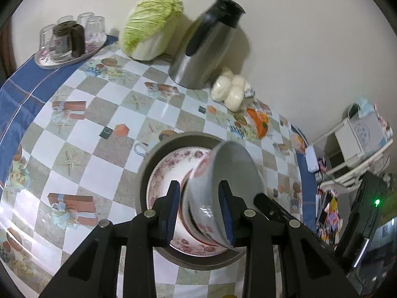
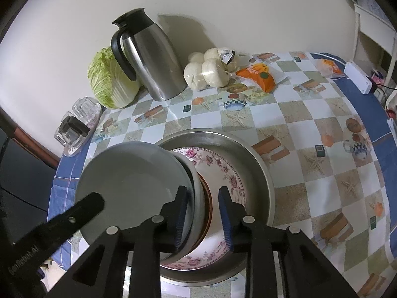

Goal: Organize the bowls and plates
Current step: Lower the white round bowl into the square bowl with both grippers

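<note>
A white bowl [image 1: 211, 198] with red flower print and a grey inside is tilted on its side over a floral plate [image 1: 171, 164] that lies in a metal basin [image 1: 148, 161]. My left gripper [image 1: 199, 213] straddles the bowl's rim, one pad outside, one inside, with a gap at the left pad. In the right wrist view the bowl [image 2: 129, 181] leans left over the plate [image 2: 223, 173] in the basin [image 2: 260, 168]. My right gripper [image 2: 202, 218] straddles the bowl's wall with a gap at the right pad. The left gripper's finger [image 2: 82, 211] reaches into the bowl.
On the checkered tablecloth [image 1: 104, 156] stand a steel thermos jug [image 1: 206, 47], a cabbage [image 1: 148, 27], a bag of buns [image 1: 230, 89], an orange packet [image 1: 260, 121] and a tray of glasses [image 1: 69, 39] at the far left. A white power strip [image 2: 357, 77] lies at the right edge.
</note>
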A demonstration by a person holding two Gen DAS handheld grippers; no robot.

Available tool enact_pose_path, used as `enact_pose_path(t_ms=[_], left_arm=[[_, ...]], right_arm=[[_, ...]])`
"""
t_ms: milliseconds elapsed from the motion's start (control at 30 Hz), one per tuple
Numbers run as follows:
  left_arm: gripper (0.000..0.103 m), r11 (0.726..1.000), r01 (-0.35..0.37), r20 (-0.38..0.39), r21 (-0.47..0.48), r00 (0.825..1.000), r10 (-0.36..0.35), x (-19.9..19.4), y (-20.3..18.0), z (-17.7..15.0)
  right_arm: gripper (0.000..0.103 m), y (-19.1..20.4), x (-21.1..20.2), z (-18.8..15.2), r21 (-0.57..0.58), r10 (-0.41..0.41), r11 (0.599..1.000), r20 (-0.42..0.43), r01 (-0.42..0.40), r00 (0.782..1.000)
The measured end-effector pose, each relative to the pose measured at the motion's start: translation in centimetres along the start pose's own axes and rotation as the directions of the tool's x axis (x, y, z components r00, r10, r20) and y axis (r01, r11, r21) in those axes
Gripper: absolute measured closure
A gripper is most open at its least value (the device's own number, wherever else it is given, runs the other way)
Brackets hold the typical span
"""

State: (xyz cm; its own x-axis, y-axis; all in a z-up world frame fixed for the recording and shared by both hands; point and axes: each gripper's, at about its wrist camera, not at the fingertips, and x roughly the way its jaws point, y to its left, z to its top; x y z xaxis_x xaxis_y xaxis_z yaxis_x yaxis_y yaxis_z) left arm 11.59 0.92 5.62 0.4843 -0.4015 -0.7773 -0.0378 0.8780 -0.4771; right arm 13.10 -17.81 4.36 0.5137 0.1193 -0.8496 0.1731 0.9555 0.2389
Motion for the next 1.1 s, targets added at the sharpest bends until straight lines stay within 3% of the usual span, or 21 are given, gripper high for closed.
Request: enact_pose_path(t_ms=[267, 433, 767, 900, 1000, 1100], left_arm=[[0.08, 0.993, 0.092, -0.005, -0.071, 0.996, -0.092, 0.9, 1.4, 0.2], [0.081, 0.984, 0.124, -0.051, -0.128, 0.99, -0.132, 2.6, 2.3, -0.1], [0.081, 0.988, 0.102, -0.075, -0.111, 0.991, -0.111, 2.8, 2.1, -0.1], [0.067, 0.992, 0.093, -0.06, -0.087, 0.993, -0.098, 2.0, 1.7, 0.1], [0.062, 0.995, 0.08, -0.037, -0.058, 0.996, -0.082, 1.1, 1.4, 0.2], [0.049, 0.997, 0.064, -0.015, -0.045, 0.998, -0.065, 0.5, 1.3, 0.4]], right_arm=[[0.074, 0.1, -0.2, 0.1, 0.003, -0.008, 1.0, 0.013, 0.008, 1.0], [0.065, -0.2, -0.8, 0.3, 0.015, -0.017, 1.0, 0.036, 0.017, 0.999], [0.061, -0.5, -1.0, 0.5, 0.018, -0.018, 1.0, 0.041, 0.017, 0.999], [0.061, -0.4, -1.1, 0.5, 0.013, -0.002, 1.0, 0.045, 0.001, 0.999], [0.061, -0.1, -1.5, 0.5, 0.001, 0.004, 1.0, 0.054, -0.005, 0.999], [0.06, 0.1, -1.9, 0.5, -0.01, 0.007, 1.0, 0.065, -0.007, 0.998]])
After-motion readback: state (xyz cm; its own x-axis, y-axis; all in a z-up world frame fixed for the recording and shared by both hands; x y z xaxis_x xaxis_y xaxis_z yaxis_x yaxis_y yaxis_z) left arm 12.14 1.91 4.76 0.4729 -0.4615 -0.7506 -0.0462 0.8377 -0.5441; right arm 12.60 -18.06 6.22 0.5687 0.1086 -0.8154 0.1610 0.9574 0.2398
